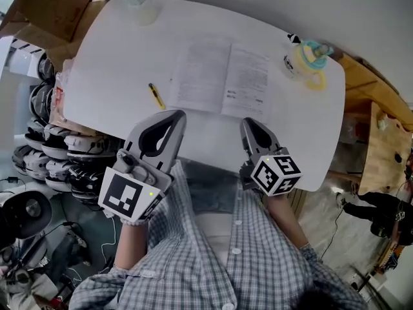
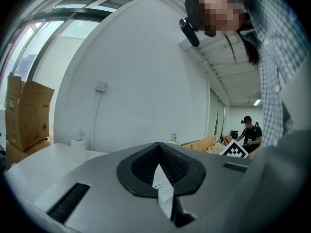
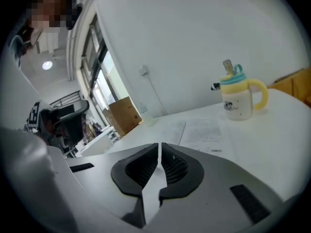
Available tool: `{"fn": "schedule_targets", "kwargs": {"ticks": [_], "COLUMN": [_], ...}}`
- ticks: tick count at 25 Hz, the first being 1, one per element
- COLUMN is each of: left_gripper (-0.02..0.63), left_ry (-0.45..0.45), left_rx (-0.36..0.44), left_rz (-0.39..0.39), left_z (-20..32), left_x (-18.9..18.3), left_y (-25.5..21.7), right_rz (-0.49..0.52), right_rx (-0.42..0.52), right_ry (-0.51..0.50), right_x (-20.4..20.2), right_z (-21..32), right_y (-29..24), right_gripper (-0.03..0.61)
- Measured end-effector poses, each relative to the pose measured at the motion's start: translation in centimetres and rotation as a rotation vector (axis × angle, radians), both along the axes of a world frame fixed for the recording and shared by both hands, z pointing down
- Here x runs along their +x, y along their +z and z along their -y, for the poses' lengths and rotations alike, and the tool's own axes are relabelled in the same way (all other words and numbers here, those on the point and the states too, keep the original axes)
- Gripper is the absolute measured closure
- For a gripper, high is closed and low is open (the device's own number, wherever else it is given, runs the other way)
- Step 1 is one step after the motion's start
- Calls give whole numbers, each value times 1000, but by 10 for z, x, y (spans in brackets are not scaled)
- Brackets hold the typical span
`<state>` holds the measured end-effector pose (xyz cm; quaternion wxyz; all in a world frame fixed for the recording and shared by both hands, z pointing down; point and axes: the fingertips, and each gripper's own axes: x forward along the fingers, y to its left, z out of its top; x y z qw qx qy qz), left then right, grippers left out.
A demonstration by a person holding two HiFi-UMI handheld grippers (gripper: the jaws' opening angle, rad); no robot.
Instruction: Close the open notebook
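The open notebook (image 1: pixel 222 76) lies flat in the middle of the white table (image 1: pixel 110 76), both printed pages facing up. In the right gripper view the notebook (image 3: pixel 204 130) lies ahead on the table, beyond the jaws. My left gripper (image 1: pixel 173 116) hovers at the table's near edge, below and left of the notebook, with its jaws together and nothing in them. My right gripper (image 1: pixel 248 124) sits at the near edge just under the notebook's right page, also shut and empty. Neither one touches the notebook. The jaw tips meet in both gripper views (image 2: pixel 158 145) (image 3: pixel 159 144).
A yellow pen (image 1: pixel 156 95) lies left of the notebook. A yellow and teal sippy cup (image 1: pixel 308 60) stands at the right back, a clear bottle (image 1: pixel 139 2) at the back left. Cardboard boxes (image 1: pixel 55 5) and stacked gear (image 1: pixel 58 154) flank the left; wooden furniture (image 1: pixel 381 141) stands right.
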<state>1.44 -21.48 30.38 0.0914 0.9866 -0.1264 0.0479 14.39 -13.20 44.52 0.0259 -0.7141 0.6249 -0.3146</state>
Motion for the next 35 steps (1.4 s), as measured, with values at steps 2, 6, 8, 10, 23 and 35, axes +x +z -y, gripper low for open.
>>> {"fn": "schedule_targets", "kwargs": {"ticks": [2,6,8,10,23,35], "left_gripper": [606,606,606,606,606,606], "left_ry": [17,53,72,87,129,113], "left_rx": [-6,-14,-15,-10,-14,-26], "left_rz": [4,11,16,25,17,37], "left_z": [7,18,22,26,45,49], "left_x": [0,0,2,5,5,1], "left_y": [4,9,11,13,17,23], "right_rz": [100,276,360,429,611,692], "right_rx": [-19,-39,-46,-56,-96,-91], "right_ry": [51,162,216,259,465,570], "right_x": [-3,-7,-7,-7,-4,6], "right_z": [1,5,6,6,10,17], "right_y": [17,45,58,69,109,127], "right_gripper": [555,555,555,554,451,445]}}
